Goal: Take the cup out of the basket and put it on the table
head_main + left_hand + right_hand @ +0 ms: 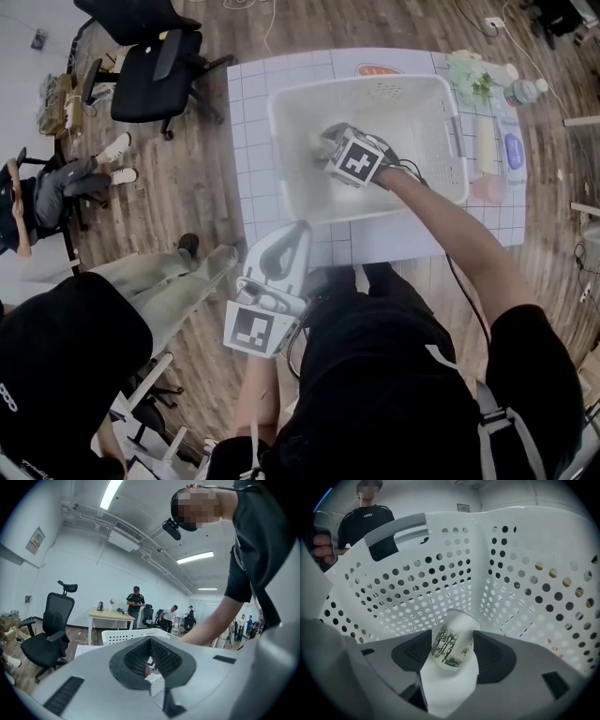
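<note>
A white cup [452,641] printed with dark bamboo lies tilted on the floor of the white perforated basket [417,592], its base towards the camera. My right gripper [453,637] is down inside the basket [281,103], open, with one jaw on each side of the cup and close to it. In the head view the right gripper [328,142] hides most of the cup. My left gripper [292,234] hovers off the table's near edge, shut and empty. The left gripper [150,641] points over the basket rim towards the room.
The basket stands on a white gridded table [253,112]. A bottle [525,91], green items [473,80] and a pink thing [487,187] sit along the table's right side. An office chair [155,66] and a person's legs [178,272] are to the left.
</note>
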`<state>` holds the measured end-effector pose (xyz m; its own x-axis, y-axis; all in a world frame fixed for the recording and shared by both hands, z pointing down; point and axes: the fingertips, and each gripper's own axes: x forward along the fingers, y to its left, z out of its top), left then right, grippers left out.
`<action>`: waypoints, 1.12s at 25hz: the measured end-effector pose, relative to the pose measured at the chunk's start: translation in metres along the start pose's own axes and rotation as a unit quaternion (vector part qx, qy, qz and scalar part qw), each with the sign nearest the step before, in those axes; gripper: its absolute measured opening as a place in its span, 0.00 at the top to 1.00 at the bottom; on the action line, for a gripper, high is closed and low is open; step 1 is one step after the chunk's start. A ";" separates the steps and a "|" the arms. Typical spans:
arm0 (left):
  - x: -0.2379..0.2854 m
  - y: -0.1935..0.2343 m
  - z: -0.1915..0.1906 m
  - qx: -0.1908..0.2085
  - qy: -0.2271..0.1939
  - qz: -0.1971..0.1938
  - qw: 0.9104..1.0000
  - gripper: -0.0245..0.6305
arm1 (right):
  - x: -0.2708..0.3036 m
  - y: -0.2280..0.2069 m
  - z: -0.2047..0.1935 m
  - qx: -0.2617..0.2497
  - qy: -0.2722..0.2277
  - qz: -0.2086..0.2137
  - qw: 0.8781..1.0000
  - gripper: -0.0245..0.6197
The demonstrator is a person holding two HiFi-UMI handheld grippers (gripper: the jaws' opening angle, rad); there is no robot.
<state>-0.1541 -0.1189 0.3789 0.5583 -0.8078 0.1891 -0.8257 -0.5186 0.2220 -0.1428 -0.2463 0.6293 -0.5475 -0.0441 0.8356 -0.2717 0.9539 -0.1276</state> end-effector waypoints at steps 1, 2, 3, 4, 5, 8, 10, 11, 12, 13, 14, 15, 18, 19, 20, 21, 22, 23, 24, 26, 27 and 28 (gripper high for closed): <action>0.000 0.000 -0.001 -0.001 0.001 0.000 1.000 0.95 | 0.002 -0.001 -0.001 0.004 0.001 -0.001 1.000 0.54; -0.001 0.001 -0.002 -0.002 0.001 0.000 1.000 0.95 | 0.003 -0.002 -0.001 0.009 0.002 -0.002 1.000 0.54; -0.001 0.001 -0.001 -0.002 0.001 0.000 1.000 0.95 | 0.004 -0.003 -0.001 0.013 0.002 -0.003 1.000 0.54; -0.001 0.000 -0.001 -0.003 -0.001 0.000 1.000 0.95 | 0.005 -0.004 -0.002 0.016 0.003 -0.003 1.000 0.53; -0.001 0.000 0.000 -0.003 -0.003 0.000 1.000 0.95 | 0.006 -0.004 -0.002 0.017 0.004 -0.004 1.000 0.53; 0.000 -0.001 0.004 -0.007 -0.011 -0.001 1.000 0.95 | 0.010 -0.008 -0.002 0.015 0.006 -0.007 1.000 0.52; -0.001 0.000 0.004 -0.011 -0.008 0.003 1.000 0.95 | 0.013 -0.010 0.001 0.010 0.006 -0.010 1.000 0.52; -0.001 0.001 0.004 -0.008 -0.008 0.003 1.000 0.95 | 0.014 -0.012 0.001 0.009 0.005 -0.011 1.000 0.52; -0.002 0.001 0.003 -0.004 -0.006 0.002 1.000 0.95 | 0.015 -0.013 0.001 0.008 0.005 -0.012 1.000 0.52; -0.003 0.000 0.001 -0.003 -0.002 0.003 1.000 0.95 | 0.017 -0.014 0.001 0.006 0.004 -0.016 1.000 0.51; -0.003 0.000 0.000 -0.006 0.002 0.005 1.000 0.95 | 0.019 -0.016 0.000 0.004 0.003 -0.020 1.000 0.51; -0.004 -0.001 -0.001 -0.009 0.006 0.007 1.000 0.95 | 0.020 -0.017 -0.001 0.003 0.002 -0.022 1.000 0.50; -0.004 -0.002 -0.001 -0.018 0.009 0.011 1.000 0.95 | 0.018 -0.016 -0.002 0.010 0.004 -0.022 1.000 0.50; -0.003 -0.003 0.000 -0.020 0.008 0.012 1.000 0.95 | 0.017 -0.015 -0.001 0.012 0.004 -0.022 1.000 0.50; -0.003 -0.003 0.001 -0.017 0.006 0.011 1.000 0.95 | 0.015 -0.014 0.000 0.013 0.004 -0.022 1.000 0.50; -0.004 -0.004 0.002 -0.012 0.002 0.009 1.000 0.95 | 0.013 -0.013 0.001 0.010 0.003 -0.022 1.000 0.50; -0.005 -0.005 0.003 -0.009 -0.002 0.007 1.000 0.95 | 0.012 -0.013 0.003 0.005 0.001 -0.023 1.000 0.50; -0.006 -0.005 0.004 -0.008 -0.004 0.007 1.000 0.95 | 0.012 -0.013 0.004 0.000 0.000 -0.023 1.000 0.50; -0.007 -0.006 0.005 -0.007 -0.006 0.007 1.000 0.95 | 0.011 -0.013 0.005 -0.002 -0.002 -0.023 1.000 0.50; -0.008 -0.005 0.004 -0.011 0.000 0.013 1.000 0.95 | 0.009 -0.013 0.006 -0.001 -0.005 -0.021 1.000 0.51; -0.009 -0.004 0.002 -0.010 0.003 0.015 1.000 0.95 | 0.007 -0.012 0.005 0.005 -0.003 -0.019 1.000 0.51; -0.011 -0.004 0.000 -0.004 0.005 0.016 1.000 0.95 | 0.006 -0.012 0.003 0.013 0.001 -0.016 1.000 0.51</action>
<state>-0.1570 -0.1085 0.3759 0.5331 -0.8205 0.2063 -0.8421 -0.4911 0.2228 -0.1455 -0.2585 0.6337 -0.5369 -0.0749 0.8403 -0.3104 0.9437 -0.1142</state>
